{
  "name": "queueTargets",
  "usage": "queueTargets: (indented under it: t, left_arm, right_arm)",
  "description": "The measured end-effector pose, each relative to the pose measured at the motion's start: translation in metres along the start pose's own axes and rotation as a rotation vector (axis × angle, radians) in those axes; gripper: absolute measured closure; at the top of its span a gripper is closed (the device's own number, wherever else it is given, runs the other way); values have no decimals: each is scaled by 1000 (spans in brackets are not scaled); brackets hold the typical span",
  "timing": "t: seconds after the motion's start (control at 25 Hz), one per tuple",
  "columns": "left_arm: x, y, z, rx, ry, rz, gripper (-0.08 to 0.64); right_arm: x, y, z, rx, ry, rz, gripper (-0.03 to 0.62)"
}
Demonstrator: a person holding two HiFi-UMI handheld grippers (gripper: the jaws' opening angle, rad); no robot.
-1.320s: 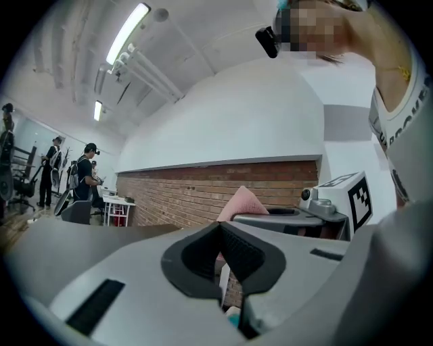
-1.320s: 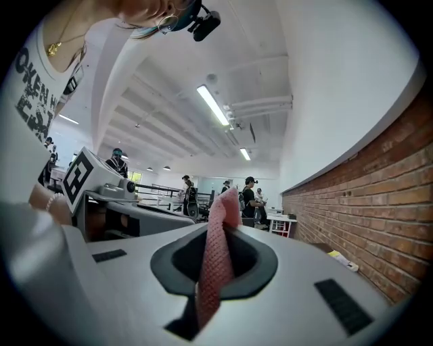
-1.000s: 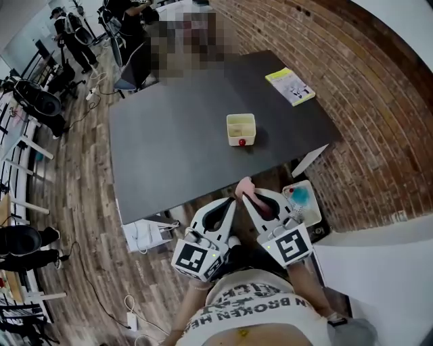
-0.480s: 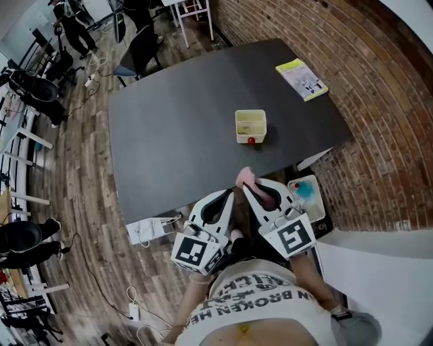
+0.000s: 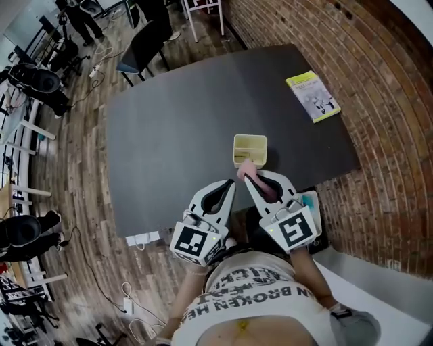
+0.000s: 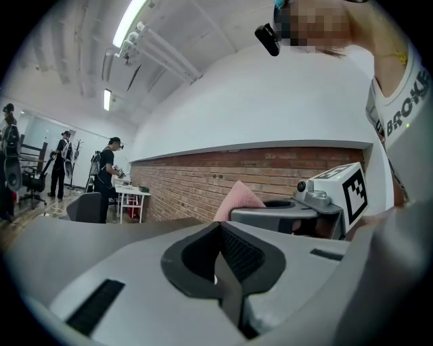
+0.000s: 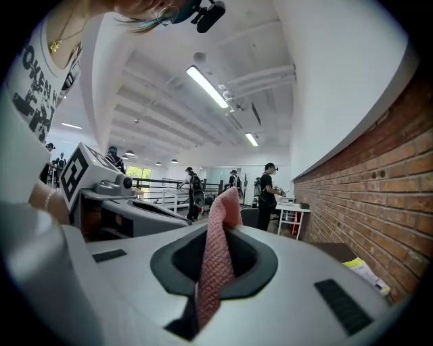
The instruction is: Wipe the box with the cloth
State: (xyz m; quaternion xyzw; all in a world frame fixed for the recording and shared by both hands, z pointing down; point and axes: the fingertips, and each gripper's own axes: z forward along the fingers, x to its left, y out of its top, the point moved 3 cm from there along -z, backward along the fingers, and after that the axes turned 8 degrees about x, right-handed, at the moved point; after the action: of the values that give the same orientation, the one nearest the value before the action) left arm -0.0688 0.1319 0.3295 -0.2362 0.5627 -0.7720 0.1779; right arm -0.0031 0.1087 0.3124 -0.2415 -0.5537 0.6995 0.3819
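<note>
A small cream open box (image 5: 249, 149) sits on the dark table (image 5: 176, 135), near its front edge. My right gripper (image 5: 245, 176) is shut on a pink cloth (image 5: 247, 170), whose tip reaches the box's near side in the head view. In the right gripper view the cloth (image 7: 220, 255) stands pinched between the jaws. My left gripper (image 5: 231, 184) is shut with nothing in it, just left of the right one over the table's front edge. Seen from the left gripper view, the cloth (image 6: 238, 200) shows beside the right gripper's body.
A yellow booklet (image 5: 312, 95) lies at the table's right corner by the brick wall (image 5: 379, 81). A white tub (image 5: 312, 203) sits on the floor under the table's right front. Chairs and people (image 5: 81, 17) stand far behind the table. A power strip (image 5: 143, 237) lies on the wood floor.
Both grippers have moved forward together from in front of the table to over its front edge. The cloth tip has come right up to the box.
</note>
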Motion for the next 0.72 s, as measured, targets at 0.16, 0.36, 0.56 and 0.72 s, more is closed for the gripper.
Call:
queueTargets:
  t: [0.16,0.36,0.56,0.72]
  left_arm:
    - [15,10,43,18,27,-3,554]
    - [27,10,78,51,55,8,554]
    - [40,15,97,60,52,23,554]
    - [47,7,103,86,29,48,554]
  right_arm:
    - [-43,-2,18,14,45,-8,575]
    - [-78,-17,31,57,96,25,575]
    - [-100,-29,44,98,103,33,575]
    - [-101,-39,47,131,85,50,575]
